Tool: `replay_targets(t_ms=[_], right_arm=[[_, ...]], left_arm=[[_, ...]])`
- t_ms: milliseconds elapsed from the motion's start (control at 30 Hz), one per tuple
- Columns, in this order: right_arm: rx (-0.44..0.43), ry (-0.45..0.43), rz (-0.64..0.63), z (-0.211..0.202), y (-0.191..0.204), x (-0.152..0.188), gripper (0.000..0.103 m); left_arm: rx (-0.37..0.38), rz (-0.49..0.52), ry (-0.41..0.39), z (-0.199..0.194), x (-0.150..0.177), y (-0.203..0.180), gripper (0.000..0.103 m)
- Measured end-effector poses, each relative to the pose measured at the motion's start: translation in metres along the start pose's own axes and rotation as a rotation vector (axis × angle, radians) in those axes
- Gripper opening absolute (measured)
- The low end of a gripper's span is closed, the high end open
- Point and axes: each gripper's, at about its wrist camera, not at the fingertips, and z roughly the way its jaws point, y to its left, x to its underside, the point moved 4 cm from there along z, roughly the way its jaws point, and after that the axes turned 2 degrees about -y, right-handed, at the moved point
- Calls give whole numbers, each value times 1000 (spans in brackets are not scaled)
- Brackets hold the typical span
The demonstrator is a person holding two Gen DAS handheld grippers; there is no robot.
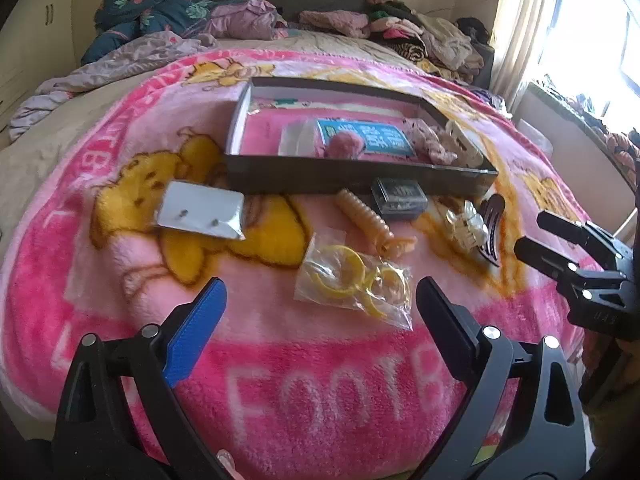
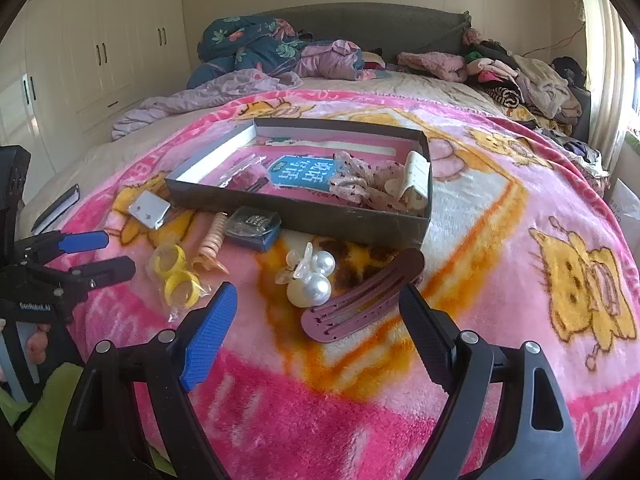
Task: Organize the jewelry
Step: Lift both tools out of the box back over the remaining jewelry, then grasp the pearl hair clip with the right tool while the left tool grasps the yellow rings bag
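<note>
On the pink blanket lies a clear bag of yellow rings, just ahead of my open left gripper, which holds nothing. Beyond it lie an orange spiral clip, a small dark clear-lidded case and a white earring card. My right gripper stands open and empty over a mauve hair clip, next to a pearl clip. The dark box behind holds a blue packet, a scrunchie and a cream claw clip.
Piles of clothes and a floral quilt lie at the bed's head. White wardrobes stand left of the bed, with a curtained window on the right. A dark notebook lies at the blanket's left edge.
</note>
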Motion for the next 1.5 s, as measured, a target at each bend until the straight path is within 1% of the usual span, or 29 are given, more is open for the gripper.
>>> replay_targets(t_ms=[400,467,500,567,800,967,1033,1167,1233,1300,1333,1400,1467,1500], right_arm=[[-22,19,8,17,-11,0,80],[-25,20,8,19,-13,-1,80],[-27,22,9,21,-15,-2,80],[-29,28,7,25,-17,-3,80],[-40,41,-26,36,-17,-9,80],[-65,75,-66,51,-7,-11,80],[-73,86,-75,57,-3,-11,77],[-81,119,-75,70,0,-9,66],[-86,140,-71,77,2,-7,58],[-92,152,-74,82,5,-5,44],[-86,154,-84,83,6,-3,43],[-85,147,-88,83,9,-3,42],[-93,147,-76,82,9,-3,42],[-95,146,-71,81,9,-3,42]], left_arm=[[1,39,55,26,8,-11,87],[1,42,63,30,9,-12,88],[2,43,65,32,9,-13,91],[1,50,71,37,9,-14,91],[-6,77,85,50,9,-19,91],[-3,74,82,56,6,-18,91],[0,74,85,57,6,-18,91],[3,80,84,60,5,-19,91],[4,82,80,60,5,-20,91],[3,85,80,61,6,-20,91],[3,86,78,61,6,-20,90],[9,86,76,60,5,-20,84],[16,89,72,58,5,-20,74],[19,88,72,58,5,-19,74]])
